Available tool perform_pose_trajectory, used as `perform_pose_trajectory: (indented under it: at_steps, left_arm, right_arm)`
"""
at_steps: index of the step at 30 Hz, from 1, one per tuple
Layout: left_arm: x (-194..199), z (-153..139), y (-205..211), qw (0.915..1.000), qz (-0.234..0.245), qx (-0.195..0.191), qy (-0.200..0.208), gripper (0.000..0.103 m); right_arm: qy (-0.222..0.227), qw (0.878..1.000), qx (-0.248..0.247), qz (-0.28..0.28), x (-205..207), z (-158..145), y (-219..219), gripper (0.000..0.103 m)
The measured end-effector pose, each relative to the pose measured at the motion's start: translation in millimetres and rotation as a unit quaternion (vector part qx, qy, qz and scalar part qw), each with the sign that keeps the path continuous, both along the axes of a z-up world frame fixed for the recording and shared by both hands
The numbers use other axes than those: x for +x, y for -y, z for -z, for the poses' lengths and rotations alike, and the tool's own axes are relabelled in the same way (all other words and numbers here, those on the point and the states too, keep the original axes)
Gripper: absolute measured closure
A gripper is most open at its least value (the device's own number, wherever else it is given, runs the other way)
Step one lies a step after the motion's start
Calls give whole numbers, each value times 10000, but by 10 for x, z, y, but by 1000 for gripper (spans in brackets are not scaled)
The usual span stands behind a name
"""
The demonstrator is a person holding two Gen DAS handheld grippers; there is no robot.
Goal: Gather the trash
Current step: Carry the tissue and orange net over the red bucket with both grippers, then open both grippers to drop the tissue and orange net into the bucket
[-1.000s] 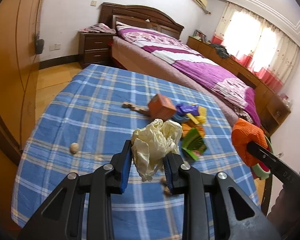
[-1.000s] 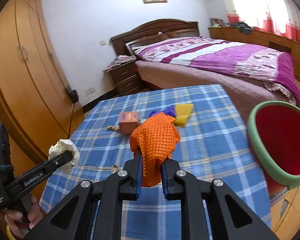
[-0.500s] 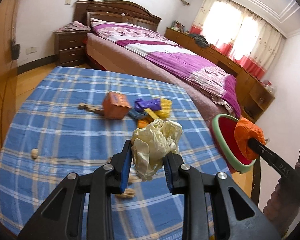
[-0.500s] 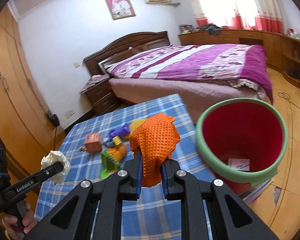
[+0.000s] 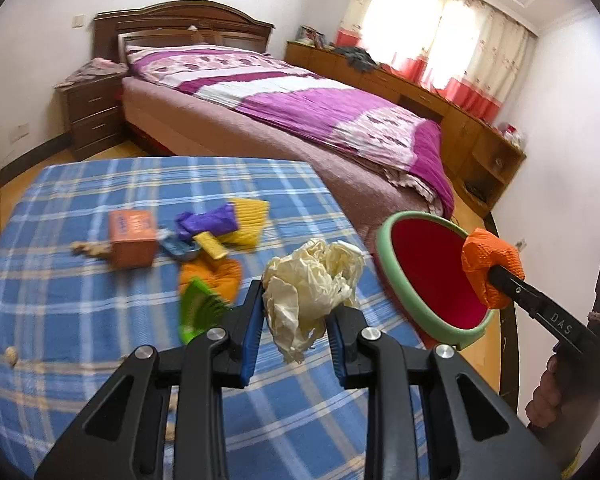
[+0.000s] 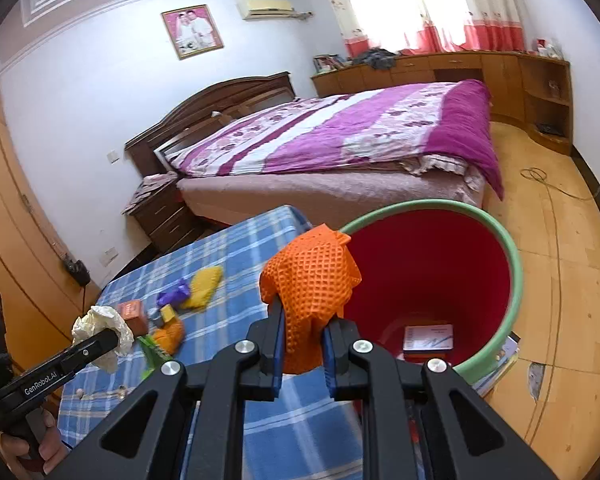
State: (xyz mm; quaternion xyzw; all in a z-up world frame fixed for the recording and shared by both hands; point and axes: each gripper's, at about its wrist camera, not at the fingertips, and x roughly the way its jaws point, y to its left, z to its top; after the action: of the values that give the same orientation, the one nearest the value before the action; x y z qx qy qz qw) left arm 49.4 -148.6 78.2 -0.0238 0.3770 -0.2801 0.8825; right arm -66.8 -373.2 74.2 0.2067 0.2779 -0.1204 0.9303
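My left gripper [image 5: 296, 328] is shut on a crumpled cream paper wad [image 5: 312, 284] above the right part of the blue checked table [image 5: 80, 280]. My right gripper [image 6: 302, 332] is shut on a piece of orange netted foam [image 6: 312, 280], held at the near rim of the red bin with a green rim [image 6: 432, 280]. In the left wrist view the same bin [image 5: 432, 276] stands off the table's right edge, with the orange foam [image 5: 490, 264] over its far rim. A small booklet [image 6: 428, 338] lies in the bin's bottom.
On the table lie an orange box [image 5: 134, 238], a purple wrapper [image 5: 208, 222], a yellow piece [image 5: 248, 220], an orange and green piece [image 5: 204, 288] and small nut shells [image 5: 11, 355]. A bed [image 5: 300, 112] stands behind. Wooden floor [image 6: 560, 280] surrounds the bin.
Both grippers have swung right from over the table toward the bin, each keeping its load. The bin has come into the left view and now fills more of the right view.
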Motion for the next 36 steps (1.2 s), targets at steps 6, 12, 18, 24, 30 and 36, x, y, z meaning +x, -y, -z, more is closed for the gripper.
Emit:
perform_pose_trajectory:
  at_steps: [6,12,18,24,30,36]
  left_arm:
    - [71,31,447,9993,350,111,-39,73]
    - [97,49,914,9970,727,249,2,73]
    - [174,142,1325,9934,1032,495,-57,73]
    - [249,249,1672,9882,1318,775,-60,73]
    - [311,338,1898,9848,1503,841,-228,73]
    - [330,368,2037,9825,1601,930,-199,55]
  right_arm:
    - [-94,9996,47,278,-22,114,298,85]
    - [-262,9980,121,563,-28,254,588,82]
    - [-503,9957,152,756,23,399,820,80]
    - [-678,9934,147,918,73,504,945,77]
    - [-638,9931,187,970,56,551,1009,68]
    - [-489,9932,187,1043,10,527,1013,48]
